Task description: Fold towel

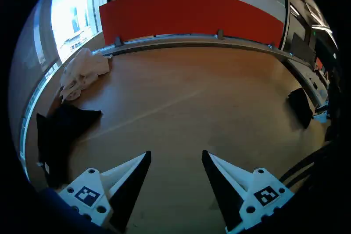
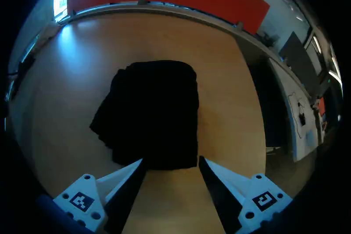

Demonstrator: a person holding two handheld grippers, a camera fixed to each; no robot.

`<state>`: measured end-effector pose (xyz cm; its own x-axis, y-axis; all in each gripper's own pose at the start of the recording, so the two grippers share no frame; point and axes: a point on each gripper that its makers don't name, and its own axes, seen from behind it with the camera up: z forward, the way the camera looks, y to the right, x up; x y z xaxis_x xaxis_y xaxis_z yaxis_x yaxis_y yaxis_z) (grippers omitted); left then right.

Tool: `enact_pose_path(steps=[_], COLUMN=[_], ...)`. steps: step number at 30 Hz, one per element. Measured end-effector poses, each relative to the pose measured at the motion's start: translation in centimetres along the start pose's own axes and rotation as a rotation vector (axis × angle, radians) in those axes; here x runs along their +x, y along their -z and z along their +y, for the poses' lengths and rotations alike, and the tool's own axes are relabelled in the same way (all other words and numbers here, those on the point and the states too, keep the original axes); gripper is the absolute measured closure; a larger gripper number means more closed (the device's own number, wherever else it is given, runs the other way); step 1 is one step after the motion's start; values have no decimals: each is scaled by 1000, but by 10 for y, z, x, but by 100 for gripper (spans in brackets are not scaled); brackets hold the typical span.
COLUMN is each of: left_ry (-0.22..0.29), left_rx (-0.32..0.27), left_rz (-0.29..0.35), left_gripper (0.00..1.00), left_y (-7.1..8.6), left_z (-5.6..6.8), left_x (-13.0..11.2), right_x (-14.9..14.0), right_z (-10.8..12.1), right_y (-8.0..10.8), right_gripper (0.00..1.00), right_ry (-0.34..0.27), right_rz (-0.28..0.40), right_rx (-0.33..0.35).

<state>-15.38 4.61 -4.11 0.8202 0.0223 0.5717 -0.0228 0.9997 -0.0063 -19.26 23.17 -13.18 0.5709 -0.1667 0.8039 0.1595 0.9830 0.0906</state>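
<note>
Holds the right gripper [image 2: 171, 163] released and spread at the near edge of the soft black folded cloth towel [image 2: 151, 113], flat and rectangular on the smooth pale wooden table [image 2: 228, 102], probably ready to pinch that edge. Holds the left gripper [image 1: 175, 157] unclenched above bare wood, far from a crumpled white cloth [image 1: 83, 71].

black towel [image 2: 151, 111] | folded, roughly rectangular | lying flat on wooden table [image 2: 66, 80]

**Around the worktop**

A wooden worktop [image 1: 188, 98] fills mid-frame. A red screen [image 1: 188, 14] stands along its far edge, across the top. A bright window [image 1: 72, 19] sits upper left, and dark cables [image 1: 305, 163] cross lower right.
</note>
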Motion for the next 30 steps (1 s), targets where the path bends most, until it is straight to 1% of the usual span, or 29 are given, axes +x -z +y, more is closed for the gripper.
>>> enact_pose_path(steps=[5,12,14,18,21,24,30], left_ry=[6,14,16,16,20,27,35], left_rx=[-1,2,3,7,12,15,25], left_rz=[7,30,35,49,66,86,136], left_gripper=[15,15,15,15,15,15,15], left_y=[0,2,2,3,3,4,5], left_z=[-1,-5,-5,-6,-7,-8,-11], left_x=[1,6,8,12,17,23,38], right_x=[11,43,50,65,79,92,118], right_z=[-3,-7,-7,-10,-13,-17,-22], right_y=[9,28,33,43,51,59,73], right_gripper=[11,11,11,11,11,11,11], right_ry=[-24,-91,-99,-87,-91,-114,-180], right_rz=[49,176,205,264,315,372,485], right_rx=[-12,-34,-49,-77,-91,-95,-89])
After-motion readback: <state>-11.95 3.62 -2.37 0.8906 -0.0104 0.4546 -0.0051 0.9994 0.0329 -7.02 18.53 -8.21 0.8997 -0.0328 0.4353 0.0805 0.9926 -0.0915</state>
